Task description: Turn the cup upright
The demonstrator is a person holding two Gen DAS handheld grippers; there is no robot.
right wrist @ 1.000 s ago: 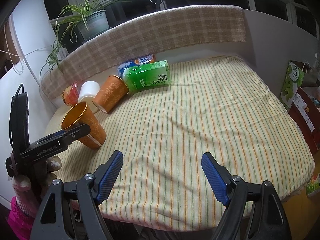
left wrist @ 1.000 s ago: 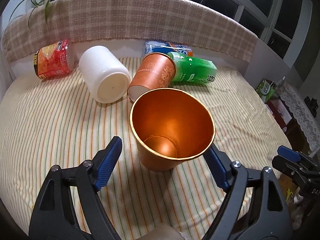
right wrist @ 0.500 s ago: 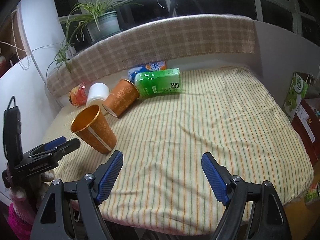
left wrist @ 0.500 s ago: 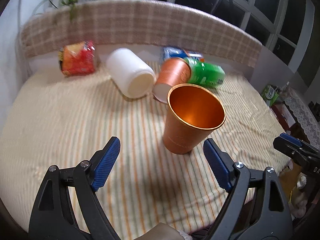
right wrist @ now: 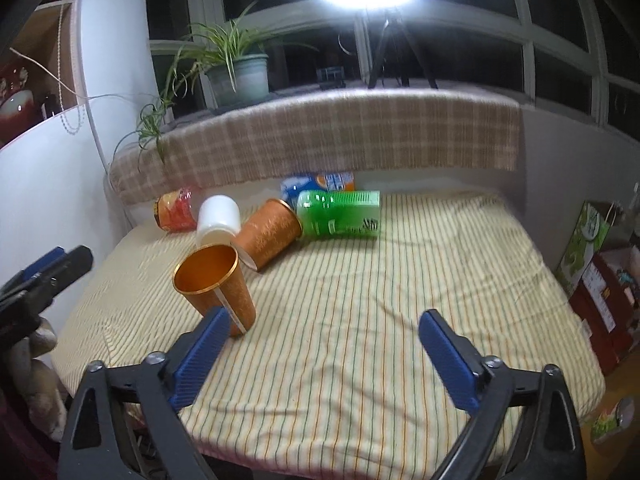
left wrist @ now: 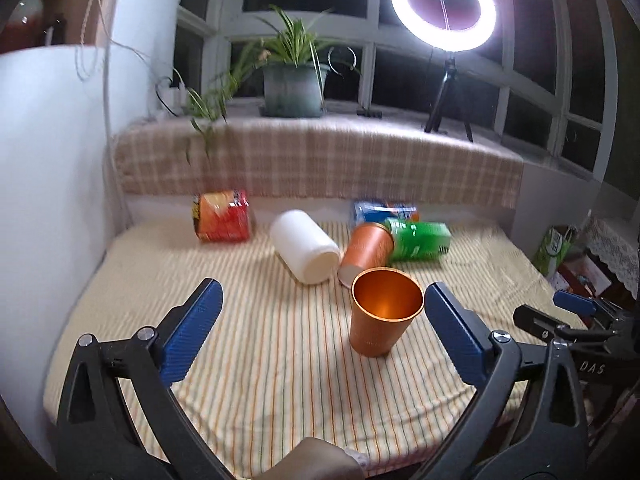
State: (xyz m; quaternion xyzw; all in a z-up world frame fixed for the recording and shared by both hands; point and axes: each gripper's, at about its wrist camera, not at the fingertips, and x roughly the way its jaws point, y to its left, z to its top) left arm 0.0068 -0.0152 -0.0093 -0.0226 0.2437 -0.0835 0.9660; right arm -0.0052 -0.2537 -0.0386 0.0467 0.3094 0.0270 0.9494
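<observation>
Cup [left wrist: 384, 316] upright on striped surface [left wrist: 260, 360], base partly hidden behind right gripper [right wrist: 322, 356]; left gripper [left wrist: 320, 332] jaws wide, likewise right.

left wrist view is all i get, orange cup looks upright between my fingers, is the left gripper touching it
Observer: No. In the right wrist view the left gripper is off at the left edge, with bare striped cloth between it and the upright cup.
Operator: ok is the right gripper holding anything
Observer: No, the right gripper is open, with only cloth between its fingers.
Operator: anything on the cup side i cant see
Observer: A pale seam strip runs down its wall.
</observation>
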